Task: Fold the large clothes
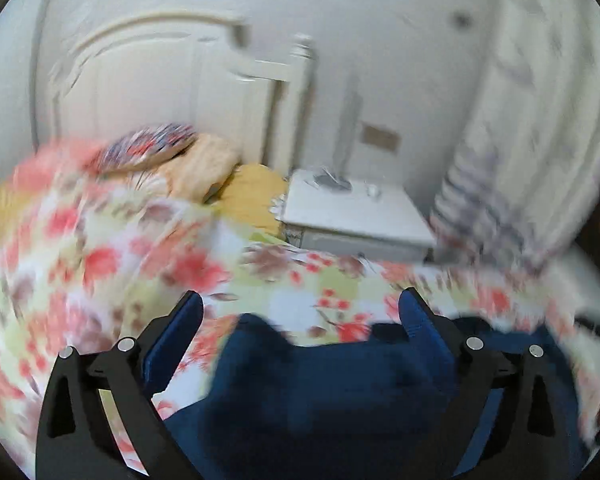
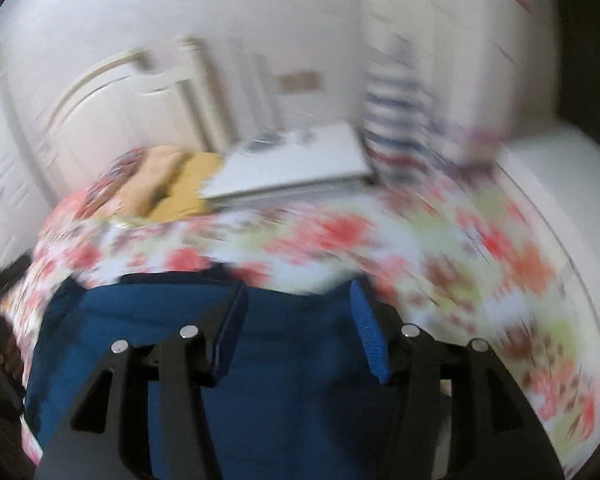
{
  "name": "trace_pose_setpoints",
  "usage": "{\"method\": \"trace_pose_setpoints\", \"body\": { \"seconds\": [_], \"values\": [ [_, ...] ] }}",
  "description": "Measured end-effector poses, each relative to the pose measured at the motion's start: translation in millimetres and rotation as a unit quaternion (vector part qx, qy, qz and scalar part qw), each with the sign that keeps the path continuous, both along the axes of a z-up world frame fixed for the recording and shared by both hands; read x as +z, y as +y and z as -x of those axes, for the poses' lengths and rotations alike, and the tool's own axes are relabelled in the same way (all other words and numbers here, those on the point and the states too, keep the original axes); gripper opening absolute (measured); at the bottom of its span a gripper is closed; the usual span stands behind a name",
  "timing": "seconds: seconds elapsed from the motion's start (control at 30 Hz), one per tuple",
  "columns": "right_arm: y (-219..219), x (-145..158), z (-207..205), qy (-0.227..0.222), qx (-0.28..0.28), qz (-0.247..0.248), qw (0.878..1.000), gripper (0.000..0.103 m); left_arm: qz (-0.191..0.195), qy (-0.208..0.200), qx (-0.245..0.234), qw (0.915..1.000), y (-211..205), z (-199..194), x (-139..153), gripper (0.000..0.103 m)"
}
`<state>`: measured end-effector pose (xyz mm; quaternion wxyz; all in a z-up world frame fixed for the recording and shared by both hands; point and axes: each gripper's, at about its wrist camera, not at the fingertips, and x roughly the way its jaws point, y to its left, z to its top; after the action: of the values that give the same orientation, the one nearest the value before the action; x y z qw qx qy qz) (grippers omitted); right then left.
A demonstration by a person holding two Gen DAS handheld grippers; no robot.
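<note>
Lying bottom centre of both views: 1 dark blue garment [image 1: 320, 392] on floral bedspread [image 1: 100, 248]. Left gripper [image 1: 300, 316] & right gripper [image 2: 298, 304], 2 total, fingers apart over it, gripping nothing. 1 white nightstand [image 1: 352, 212] mid-right; frames blurry.
</note>
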<state>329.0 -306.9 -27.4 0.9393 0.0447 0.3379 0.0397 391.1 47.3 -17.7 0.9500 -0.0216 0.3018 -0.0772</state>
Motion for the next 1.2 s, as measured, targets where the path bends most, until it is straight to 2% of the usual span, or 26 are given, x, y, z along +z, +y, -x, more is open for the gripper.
{"method": "trace_pose_setpoints", "body": {
  "seconds": [0.07,0.13,0.2,0.3,0.37,0.4,0.57,0.83,0.93,1.0,1.03,1.13,1.17,1.2],
  "values": [
    [49.0,-7.5,-14.4,0.013,0.043,0.059,0.997,0.053,-0.044,0.014,-0.032,0.9984,-41.8,-8.0,-3.2,0.096],
    [77.5,-22.5,-31.2,0.041,0.060,0.075,0.995,0.050,-0.082,0.037,-0.046,0.9949,-71.6,-17.7,-18.8,0.096],
    [88.8,-36.2,-43.2,0.061,0.060,0.071,0.994,0.045,-0.107,0.054,-0.038,0.9921,-86.3,-27.9,-36.6,0.096],
    [90.8,-62.4,-59.8,0.096,0.057,0.066,0.992,0.046,-0.114,0.082,-0.039,0.9894,-90.6,-38.6,-61.5,0.096],
    [87.5,-82.4,-67.1,0.118,0.059,0.047,0.990,0.048,-0.106,0.128,-0.043,0.9852,-88.0,-50.1,-87.5,0.096],
    [88.4,-86.1,-67.4,0.115,0.059,0.045,0.991,0.048,-0.102,0.137,-0.041,0.9844,-87.3,-51.5,-92.6,0.097],
    [96.3,-95.1,-61.7,0.099,0.054,0.068,0.991,0.049,-0.129,0.125,-0.031,0.9833,-92.8,-46.7,-106.1,0.099],
    [92.9,-96.6,-59.8,0.089,0.051,0.065,0.993,0.050,-0.131,0.112,-0.026,0.9847,-92.6,-41.9,-107.5,0.099],
    [97.6,-95.8,-59.9,0.092,0.051,0.083,0.991,0.052,-0.132,0.115,-0.029,0.9841,-92.9,-43.8,-106.1,0.099],
    [95.2,-89.5,-62.4,0.116,0.071,0.087,0.987,0.058,-0.121,0.133,-0.043,0.9827,-87.2,-45.8,-100.4,0.099],
    [90.2,-83.4,-61.7,0.125,0.070,0.094,0.985,0.060,-0.120,0.127,-0.045,0.9835,-80.3,-42.5,-89.4,0.099],
    [53.3,-61.4,-47.9,0.091,0.027,0.093,0.991,0.072,-0.126,0.064,-0.016,0.9899,-47.7,-26.8,-61.4,0.099],
    [41.2,-62.3,-46.7,0.093,0.010,0.092,0.991,0.075,-0.136,0.064,0.004,0.9886,-33.4,-28.2,-60.7,0.099],
    [21.4,-70.6,-48.9,0.114,-0.016,0.092,0.989,0.075,-0.137,0.077,0.010,0.9875,-24.9,-31.3,-64.7,0.099]
  ]
}}
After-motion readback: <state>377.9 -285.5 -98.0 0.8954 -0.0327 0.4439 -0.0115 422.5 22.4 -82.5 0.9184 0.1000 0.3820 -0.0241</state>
